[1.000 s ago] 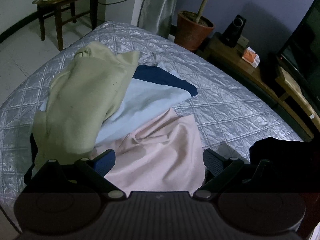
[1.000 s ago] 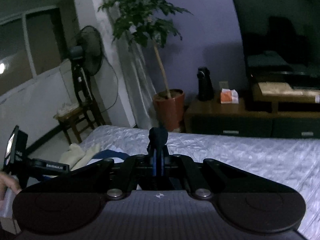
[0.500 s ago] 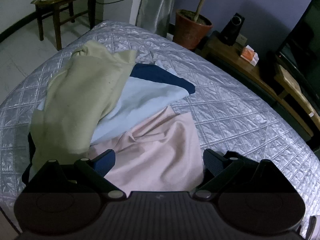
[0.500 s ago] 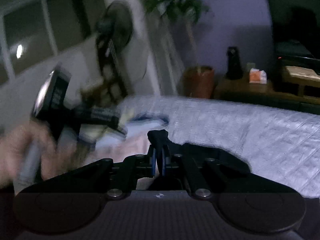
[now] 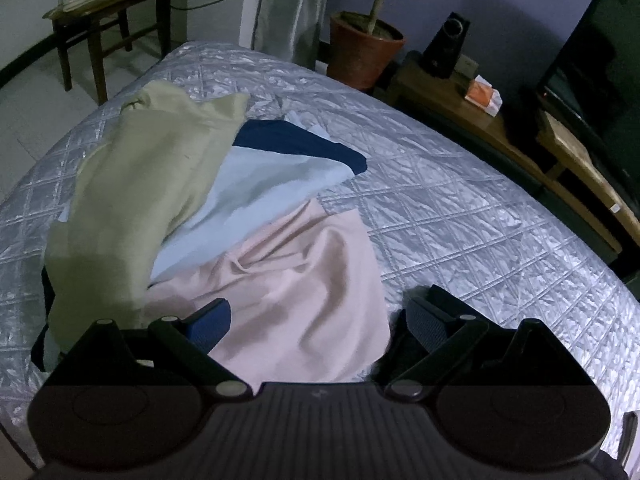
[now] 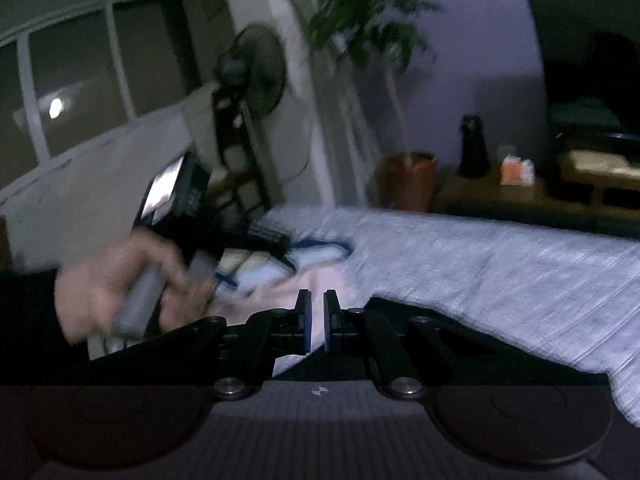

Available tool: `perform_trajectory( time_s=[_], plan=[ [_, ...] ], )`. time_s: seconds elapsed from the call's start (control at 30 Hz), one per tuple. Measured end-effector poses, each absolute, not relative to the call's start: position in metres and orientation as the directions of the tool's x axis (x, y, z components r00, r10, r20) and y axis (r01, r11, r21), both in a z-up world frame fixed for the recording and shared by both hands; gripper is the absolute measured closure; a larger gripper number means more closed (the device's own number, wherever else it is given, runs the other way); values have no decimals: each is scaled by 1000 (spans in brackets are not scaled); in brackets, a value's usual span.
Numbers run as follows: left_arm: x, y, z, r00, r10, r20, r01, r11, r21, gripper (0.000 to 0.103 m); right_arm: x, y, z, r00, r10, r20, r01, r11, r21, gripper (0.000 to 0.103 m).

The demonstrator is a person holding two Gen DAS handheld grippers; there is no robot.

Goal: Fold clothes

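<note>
A pile of clothes lies on the silver quilted bed [image 5: 480, 240]: an olive garment [image 5: 136, 200], a light blue one [image 5: 260, 192] with a navy edge [image 5: 296, 142], and a pink one [image 5: 300, 280] nearest. My left gripper [image 5: 316, 320] hangs open over the pink garment, a finger at each side, touching nothing. Dark cloth [image 5: 384, 364] shows under its right finger. My right gripper [image 6: 316, 320] is shut, with a thin slit between the pads. A black garment [image 6: 480, 344] spreads to its lower right; I cannot tell whether it is pinched. A hand [image 6: 112, 280] holds the left gripper beside it.
A wooden chair [image 5: 104, 4] with sneakers stands past the bed's far left corner. A potted plant [image 5: 364, 48], a speaker [image 5: 446, 46], a low wooden cabinet [image 5: 480, 100] and a TV [image 5: 600, 60] line the right. A standing fan [image 6: 252, 80] is by the wall.
The right gripper has swung left toward the left hand and the pile. The black cloth tip that stuck out above its pads no longer shows. The left gripper has held still.
</note>
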State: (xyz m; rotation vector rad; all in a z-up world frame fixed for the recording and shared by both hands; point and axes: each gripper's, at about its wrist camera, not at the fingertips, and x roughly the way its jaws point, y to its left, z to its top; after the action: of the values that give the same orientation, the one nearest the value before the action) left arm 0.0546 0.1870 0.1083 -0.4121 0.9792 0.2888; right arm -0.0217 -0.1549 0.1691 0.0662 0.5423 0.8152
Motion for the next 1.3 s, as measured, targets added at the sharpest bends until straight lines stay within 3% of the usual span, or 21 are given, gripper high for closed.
perform_trajectory(
  time_s=[0.13,0.2,0.27,0.33,0.63,0.7,0.73,0.77,0.8,1.07,1.17,1.3],
  plan=[
    [56,183,109,529,54,-847,-418,885,-205,10,-23,-144,170,591,632,-501,-689,719,94,72],
    [56,181,110,531,62,-845,-416,888,-196,10,-29,-120,150,538,626,-564,-735,676,49,68],
    [56,179,111,534,70,-843,-413,891,-187,10,-38,-93,121,498,593,-633,-784,620,-36,54],
    [57,180,111,532,70,-844,-413,892,-186,10,-47,-68,87,474,533,-701,-821,554,-134,53],
    [57,192,112,532,77,-843,-441,875,-199,10,-49,-14,28,451,464,-762,-869,423,-257,53],
    [57,192,112,533,76,-843,-439,876,-199,10,-45,-9,23,436,465,-771,-874,425,-237,55],
    [57,192,112,534,76,-842,-439,876,-199,10,-42,-9,23,424,473,-773,-874,437,-212,67],
    [56,193,113,534,75,-842,-440,875,-201,10,-40,-11,24,413,488,-769,-872,457,-178,92],
    [56,194,113,535,74,-841,-441,874,-203,10,-36,-15,27,408,505,-760,-864,483,-143,102],
    [55,198,113,536,75,-841,-452,867,-210,10,-9,-69,91,465,645,-607,-745,655,125,101],
    [55,199,113,536,74,-841,-455,864,-214,10,-18,-82,124,496,687,-532,-747,650,143,101],
    [56,197,112,534,74,-842,-452,867,-211,9,-48,-76,132,480,704,-523,-769,625,134,100]
  ],
)
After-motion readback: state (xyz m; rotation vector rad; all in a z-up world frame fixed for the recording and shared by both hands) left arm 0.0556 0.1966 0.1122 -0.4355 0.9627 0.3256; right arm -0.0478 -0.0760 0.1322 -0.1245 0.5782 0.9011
